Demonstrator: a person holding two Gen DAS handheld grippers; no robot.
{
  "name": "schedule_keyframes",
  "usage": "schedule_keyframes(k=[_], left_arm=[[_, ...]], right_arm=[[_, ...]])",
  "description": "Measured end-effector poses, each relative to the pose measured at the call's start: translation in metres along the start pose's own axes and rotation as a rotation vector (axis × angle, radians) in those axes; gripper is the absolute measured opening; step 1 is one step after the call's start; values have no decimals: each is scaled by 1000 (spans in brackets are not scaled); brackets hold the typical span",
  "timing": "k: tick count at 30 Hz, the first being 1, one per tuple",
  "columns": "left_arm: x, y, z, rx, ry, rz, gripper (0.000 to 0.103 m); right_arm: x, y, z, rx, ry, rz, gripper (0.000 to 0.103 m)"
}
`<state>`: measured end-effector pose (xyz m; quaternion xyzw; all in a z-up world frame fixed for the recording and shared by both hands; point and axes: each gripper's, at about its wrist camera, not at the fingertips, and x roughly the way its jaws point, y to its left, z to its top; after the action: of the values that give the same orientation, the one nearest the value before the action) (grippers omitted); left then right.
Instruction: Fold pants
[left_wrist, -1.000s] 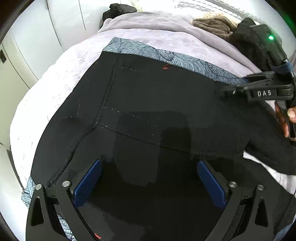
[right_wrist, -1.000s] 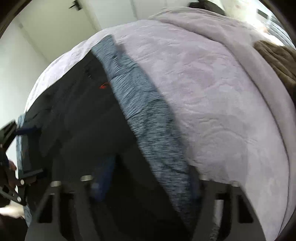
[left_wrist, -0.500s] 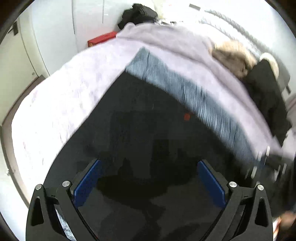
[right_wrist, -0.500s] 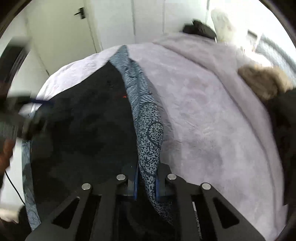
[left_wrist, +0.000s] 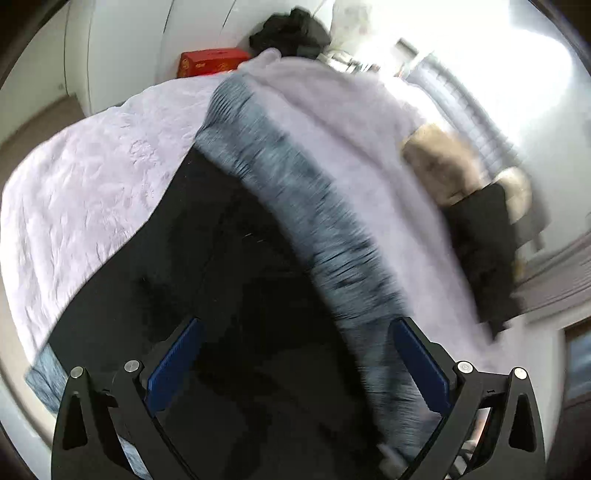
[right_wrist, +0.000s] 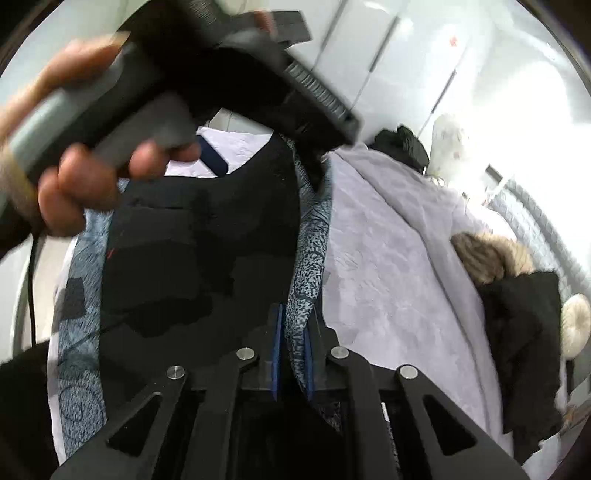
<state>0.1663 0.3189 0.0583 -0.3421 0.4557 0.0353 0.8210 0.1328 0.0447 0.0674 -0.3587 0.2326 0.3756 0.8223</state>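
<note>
Pants hem in right gripper; left gripper wide above them.

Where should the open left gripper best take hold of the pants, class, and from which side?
Probably the patterned blue-grey waistband edging the black pants, approached from the bedspread side. It is a raised edge strip fingers can straddle; the right gripper already pinches it there.

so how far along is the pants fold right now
Early. Done: the black pants lie spread on the lilac bedspread, their blue patterned edge exposed. In hand: the right gripper is shut on that edge, while the left gripper is open above the pants, holding nothing. Left: no completed fold shows, so carrying the edge across and every later fold remain.
</note>
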Motion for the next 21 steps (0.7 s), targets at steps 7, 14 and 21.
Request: schedule_keyframes(k=[7,14,21], left_arm=[[10,-8,9,41,36,217,100],[29,1,1,4,107,106,16],[-49,8,-52,82,-16,69,16]], right_arm=[[14,-3,-2,6,12,-6,11],[1,14,-2,-16,4,-30,7],[-45,31,2,-15,-76,-54,5]])
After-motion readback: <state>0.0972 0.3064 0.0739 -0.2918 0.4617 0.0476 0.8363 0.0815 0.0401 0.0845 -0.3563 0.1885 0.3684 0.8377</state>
